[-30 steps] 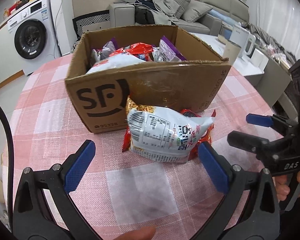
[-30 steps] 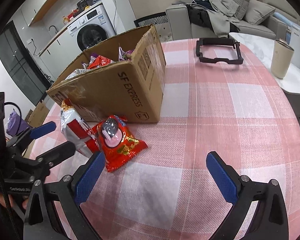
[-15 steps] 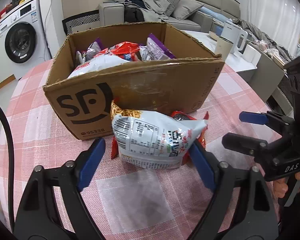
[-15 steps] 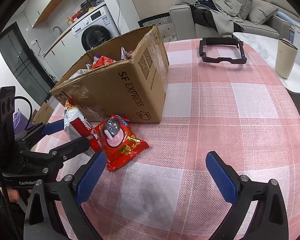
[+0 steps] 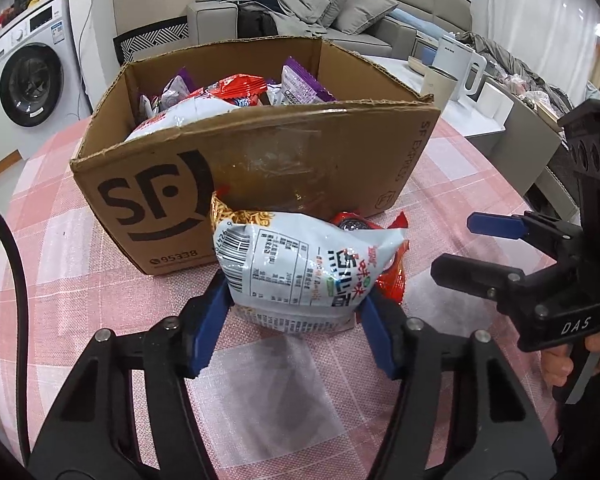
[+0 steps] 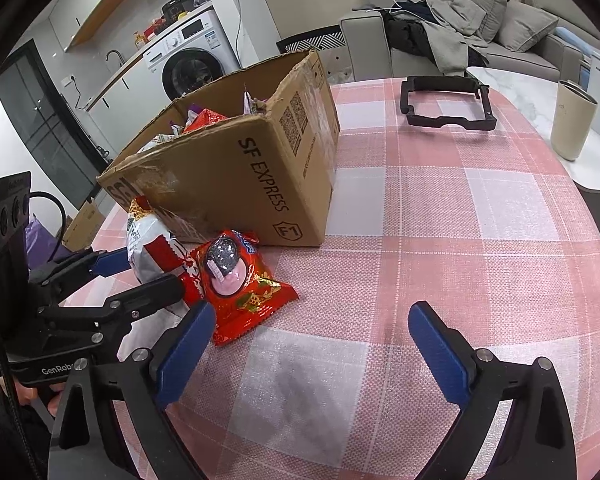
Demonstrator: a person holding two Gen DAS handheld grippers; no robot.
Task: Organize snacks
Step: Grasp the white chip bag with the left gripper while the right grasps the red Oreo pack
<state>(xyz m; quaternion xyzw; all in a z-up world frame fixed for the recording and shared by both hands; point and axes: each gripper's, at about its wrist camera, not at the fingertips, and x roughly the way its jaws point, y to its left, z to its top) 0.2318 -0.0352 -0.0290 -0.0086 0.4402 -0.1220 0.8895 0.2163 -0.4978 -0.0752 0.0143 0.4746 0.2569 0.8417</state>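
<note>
A white noodle bag (image 5: 300, 264) lies on the pink checked tablecloth in front of the cardboard box (image 5: 260, 168). My left gripper (image 5: 292, 320) has its jaws closing on the bag, with both blue pads against its sides. In the right wrist view the left gripper (image 6: 152, 272) flanks the same white bag (image 6: 150, 240). A red snack bag (image 6: 240, 280) leans against the white one, on its right. My right gripper (image 6: 312, 316) hovers wide over bare cloth, its jaws closing slightly with nothing between them. It also shows in the left wrist view as the right gripper (image 5: 458, 246).
The box (image 6: 240, 168) holds several snack packets. A black frame (image 6: 446, 106) lies at the table's far side. A beige cup (image 6: 572, 124) stands on a white side table to the right. A sofa and a washing machine are behind.
The left gripper's jaws have come in from wide apart onto the sides of the white bag, and the gripper has edged closer to it. The right gripper has stayed put.
</note>
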